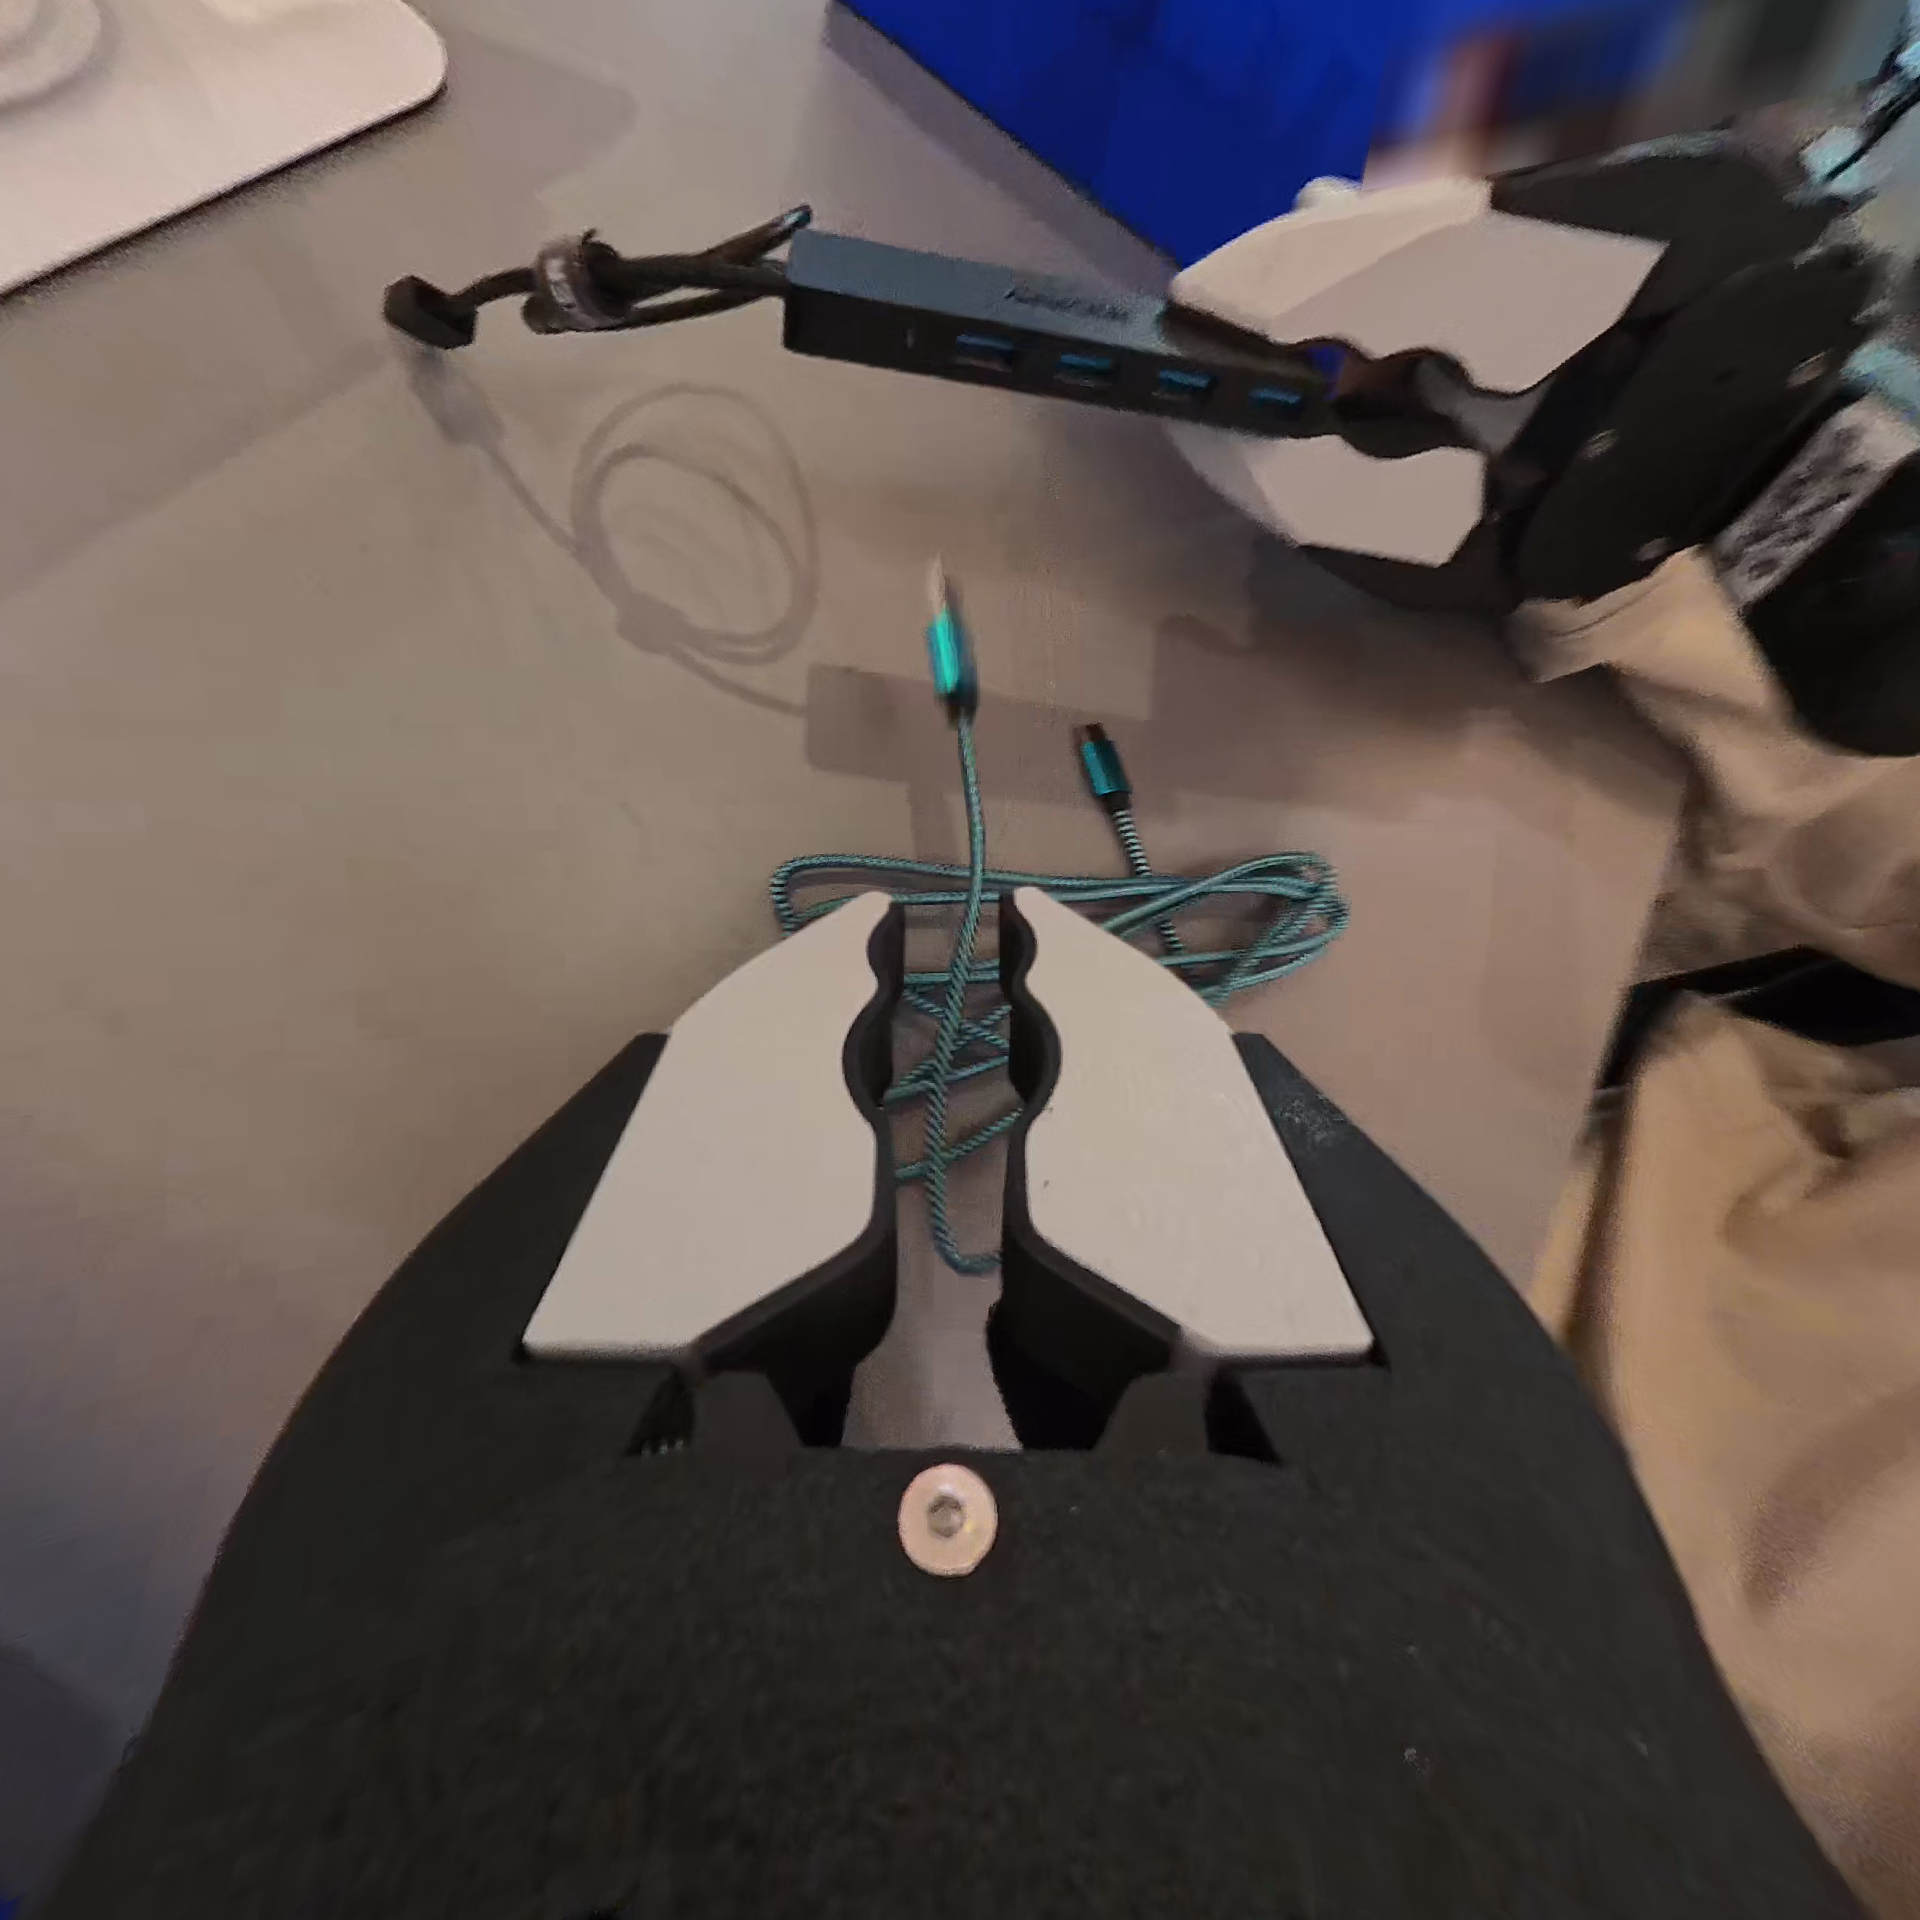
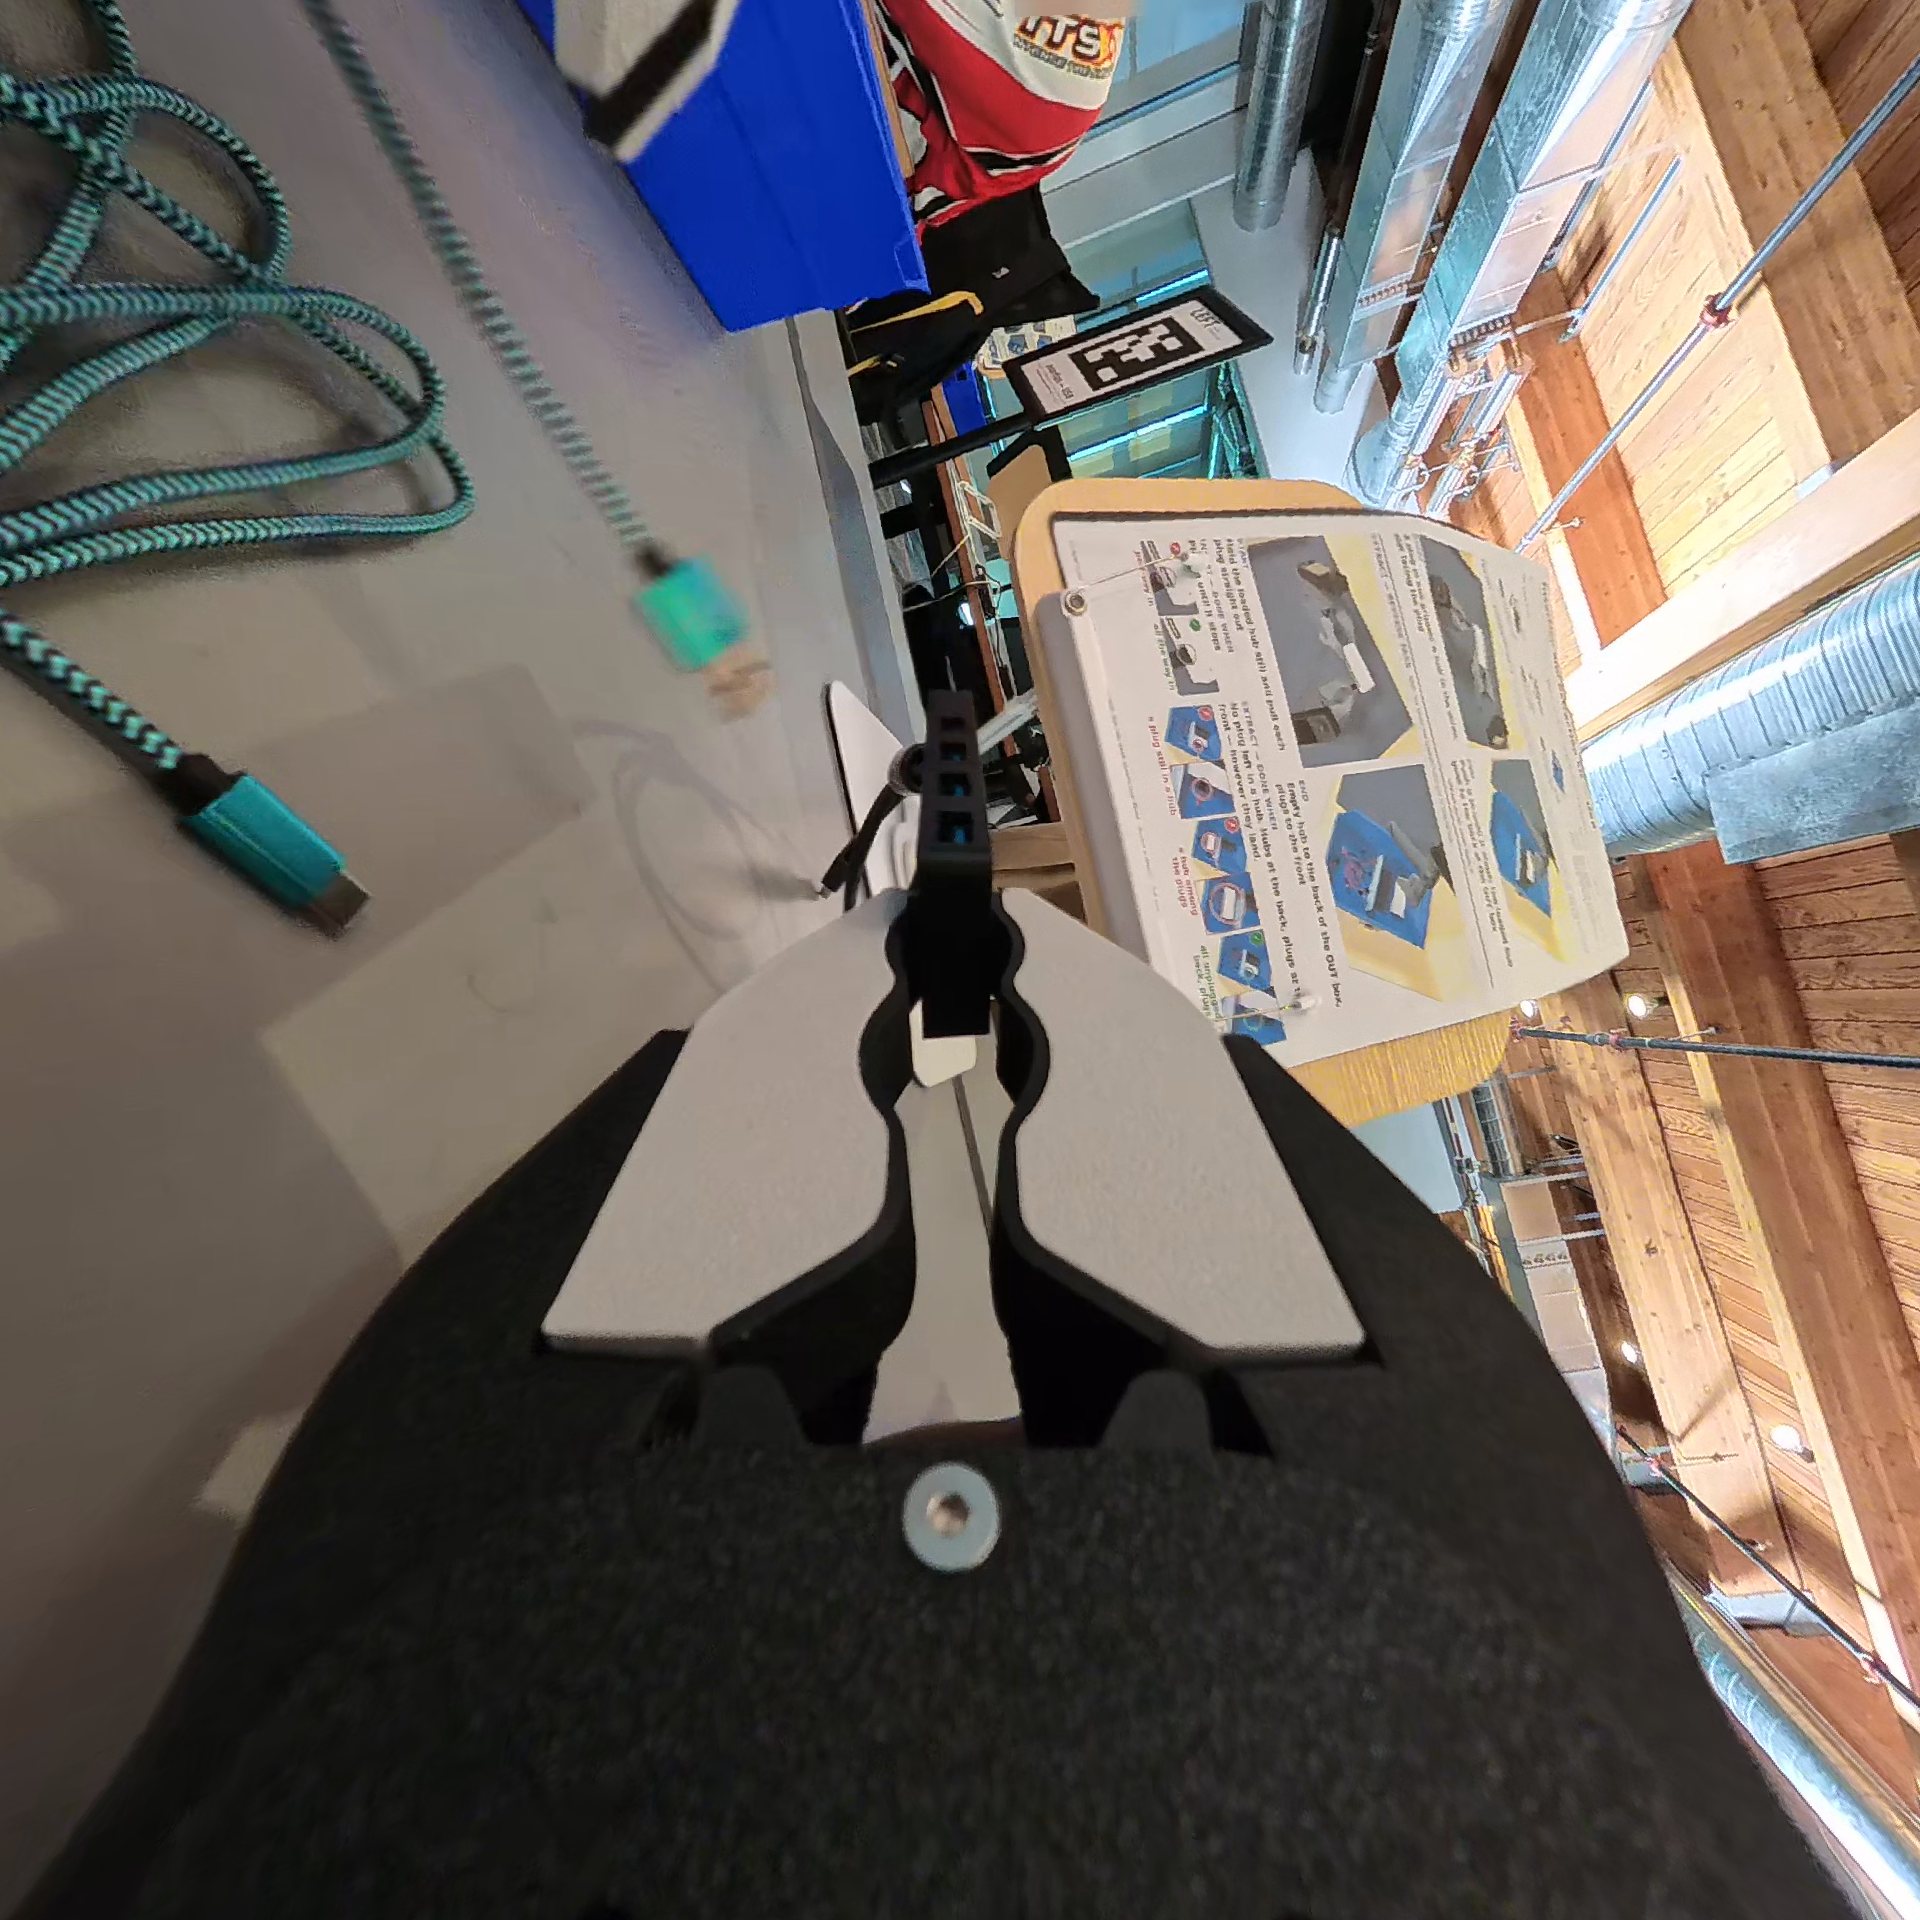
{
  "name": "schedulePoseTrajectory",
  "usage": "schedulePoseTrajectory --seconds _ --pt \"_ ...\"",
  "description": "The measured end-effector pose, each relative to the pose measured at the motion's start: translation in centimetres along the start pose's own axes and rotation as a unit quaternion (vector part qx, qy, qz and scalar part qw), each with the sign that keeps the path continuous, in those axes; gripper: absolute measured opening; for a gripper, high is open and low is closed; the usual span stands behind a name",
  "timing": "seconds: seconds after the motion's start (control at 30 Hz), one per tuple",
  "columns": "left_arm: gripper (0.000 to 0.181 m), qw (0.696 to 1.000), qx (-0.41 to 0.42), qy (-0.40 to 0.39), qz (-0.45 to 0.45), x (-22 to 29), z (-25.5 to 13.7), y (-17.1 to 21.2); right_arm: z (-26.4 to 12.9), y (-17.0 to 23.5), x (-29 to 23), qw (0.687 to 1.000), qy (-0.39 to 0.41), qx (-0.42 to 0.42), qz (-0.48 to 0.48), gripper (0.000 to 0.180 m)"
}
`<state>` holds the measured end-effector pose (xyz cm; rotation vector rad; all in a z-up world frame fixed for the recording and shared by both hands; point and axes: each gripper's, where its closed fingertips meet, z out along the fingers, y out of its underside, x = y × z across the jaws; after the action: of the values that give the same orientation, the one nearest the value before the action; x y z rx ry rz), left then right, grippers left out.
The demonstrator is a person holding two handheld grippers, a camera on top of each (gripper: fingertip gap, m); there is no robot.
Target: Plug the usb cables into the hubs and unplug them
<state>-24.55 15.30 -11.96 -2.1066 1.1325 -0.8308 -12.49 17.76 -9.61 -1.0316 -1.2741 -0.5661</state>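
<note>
Hub (image 2: 948, 831) between right gripper (image 2: 951, 940) fingers

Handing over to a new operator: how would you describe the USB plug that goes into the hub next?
Start at the grey table and the teal braided cable coiled on it. One strand rises through the left claw, ending in a teal plug with a flat metal tip, held off the table and pointing toward the black hub. The other plug lies flat.

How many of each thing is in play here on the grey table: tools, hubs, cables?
Handheld tools: 2, left tool and right tool
Black hubs: 1, hub, held in the right tool
Teal braided cables: 1, teal cable, with 2 plugs
Thin white cables: 1, white cable, coiled
Total: 5
</note>
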Motion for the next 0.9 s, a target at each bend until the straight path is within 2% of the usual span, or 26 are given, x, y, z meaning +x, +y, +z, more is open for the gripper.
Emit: schedulePoseTrajectory --seconds 0.1,0.17,0.27,0.33,0.43,0.6,0.83,0.9 --pt "0.032 0.994 -0.020 -0.085 0.065 -1.4 0.9 0.3 0.1 0.0 -0.4 1.000 -0.007 -0.003 -0.004 0.011" --pt "0.034 0.982 -0.013 -0.139 0.128 -1.6 1.1 -0.3 0.1 0.1 -0.4 1.000 -0.009 -0.004 -0.003 0.011" --pt "0.034 0.946 -0.021 -0.227 0.231 -1.7 1.9 -1.0 0.2 0.3 -0.3 1.000 -0.009 -0.007 -0.001 0.011" --pt "0.035 0.932 -0.045 -0.243 0.264 -1.6 3.3 -0.9 0.3 0.4 -0.4 1.000 -0.011 -0.009 0.003 0.011" --pt "0.042 0.931 -0.075 -0.242 0.261 -2.1 5.5 -0.8 0.2 0.6 -0.4 1.000 -0.014 -0.013 0.000 0.011" --pt "0.049 0.948 -0.106 -0.195 0.228 -2.4 8.2 -0.1 0.1 0.7 0.1 1.000 -0.008 -0.015 0.004 0.011" --pt "0.045 0.943 -0.117 -0.206 0.232 -3.3 8.6 -0.1 -0.1 0.6 0.5 1.000 -0.005 -0.013 0.007 0.011" --pt "0.033 0.944 -0.124 -0.188 0.240 -2.8 8.9 0.2 -0.1 0.6 0.5 1.000 -0.006 -0.012 0.006 0.011"
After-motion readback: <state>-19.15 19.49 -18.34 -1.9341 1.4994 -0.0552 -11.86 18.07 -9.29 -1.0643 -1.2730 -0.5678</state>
